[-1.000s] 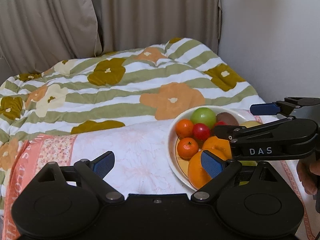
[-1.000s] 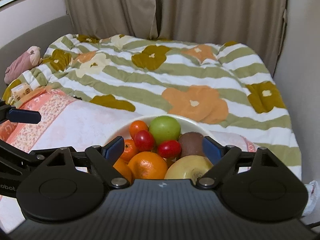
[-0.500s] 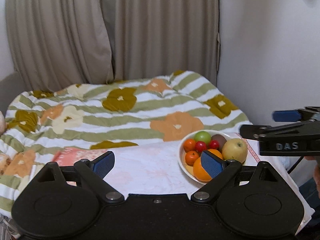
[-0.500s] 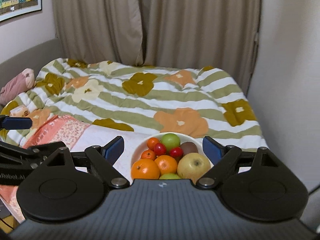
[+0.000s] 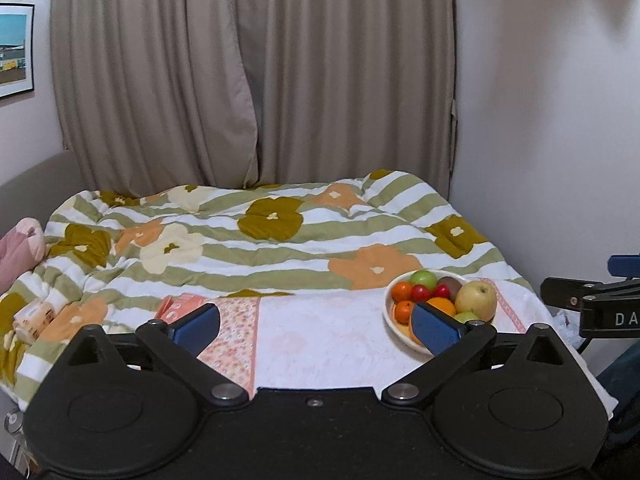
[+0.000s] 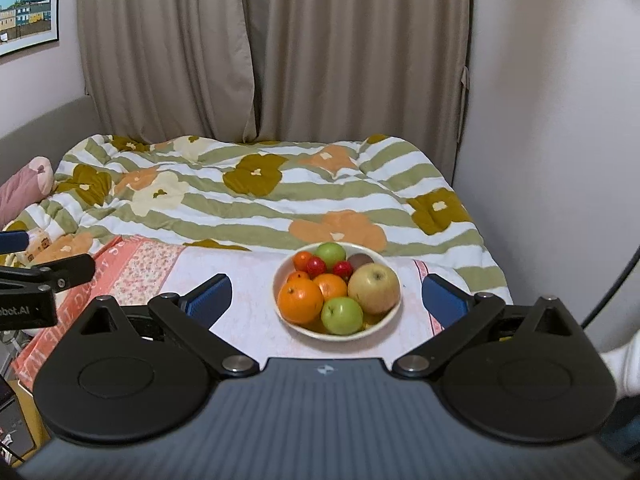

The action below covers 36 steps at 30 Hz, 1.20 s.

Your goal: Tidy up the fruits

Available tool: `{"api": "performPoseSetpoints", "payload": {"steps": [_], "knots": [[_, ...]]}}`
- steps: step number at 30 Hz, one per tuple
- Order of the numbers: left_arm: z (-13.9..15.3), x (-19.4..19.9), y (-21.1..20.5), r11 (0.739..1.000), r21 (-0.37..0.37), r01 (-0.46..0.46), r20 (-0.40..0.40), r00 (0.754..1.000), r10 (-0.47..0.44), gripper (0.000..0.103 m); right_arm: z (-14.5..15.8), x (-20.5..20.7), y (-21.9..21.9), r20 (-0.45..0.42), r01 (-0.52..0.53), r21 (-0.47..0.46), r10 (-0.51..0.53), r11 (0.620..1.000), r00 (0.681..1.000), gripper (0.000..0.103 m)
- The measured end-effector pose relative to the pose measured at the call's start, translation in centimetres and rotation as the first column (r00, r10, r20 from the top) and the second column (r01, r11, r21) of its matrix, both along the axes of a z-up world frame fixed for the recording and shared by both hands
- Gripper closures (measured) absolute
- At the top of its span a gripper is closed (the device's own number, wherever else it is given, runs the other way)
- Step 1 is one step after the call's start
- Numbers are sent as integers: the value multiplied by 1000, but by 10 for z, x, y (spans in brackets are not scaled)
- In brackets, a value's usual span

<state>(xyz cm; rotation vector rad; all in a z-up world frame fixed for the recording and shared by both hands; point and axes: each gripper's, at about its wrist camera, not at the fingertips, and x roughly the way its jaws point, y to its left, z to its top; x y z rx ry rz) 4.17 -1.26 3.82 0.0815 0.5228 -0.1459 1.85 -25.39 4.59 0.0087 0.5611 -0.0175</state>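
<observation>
A bed (image 6: 260, 200) fills most of both views, covered w/ a green-and-white striped quilt (image 5: 260, 248) printed w/ orange, olive and cream flowers. Beige curtains (image 6: 280, 48) hang behind it; a framed picture (image 6: 28, 8) is on the wall at left. A pale pink floral cloth (image 6: 248, 312) lies over the near end of the bed, w/ a coral border on its left side.

On that cloth sits a white bowl (image 6: 286, 316) of fruit, towards the right of the bed. In it: a big yellow apple (image 6: 374, 288) at right, a large orange (image 6: 300, 300) front left, a green apple (image 6: 342, 315) front centre, touching both. Behind them smaller oranges, 2 small red fruits, another green apple (image 6: 331, 253) and a brown kiwi (image 6: 360, 259) at the back.

Left claw (image 5: 316, 326) is spread wide, holding nothing, above the cloth to the left of the bowl. Right claw (image 6: 326, 298) is also spread wide and empty, its blue pads (image 6: 210, 296) apart on either side of the bowl, not touching it.
</observation>
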Motion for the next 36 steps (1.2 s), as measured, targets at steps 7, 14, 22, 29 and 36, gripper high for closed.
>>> {"api": "performPoseSetpoints", "payload": {"steps": [7, 14, 22, 29, 36], "knots": [[-9, -12, 5, 1000, 5, -14, -25, 1000, 15, 0, -8, -16, 3, -19, 19, -17, -20, 1000, 1000, 0], [-9, -19, 4, 1000, 11, -7, -22, 1000, 7, 0, -11, -20, 0, -30, 27, -5, -27, 1000, 999, 0], [-9, -21, -1, 1000, 10, 0, -22, 1000, 0, 0, -12, -21, -3, -39, 35, 9, -34, 999, 999, 0], [-9, -21, -1, 1000, 10, 3, -22, 1000, -3, 0, -14, -21, -5, -47, 42, 17, -41, 999, 998, 0], [-8, -22, -4, 1000, 11, 3, -26, 1000, -3, 0, -15, -20, -5, -51, 41, 17, -40, 999, 998, 0]]}}
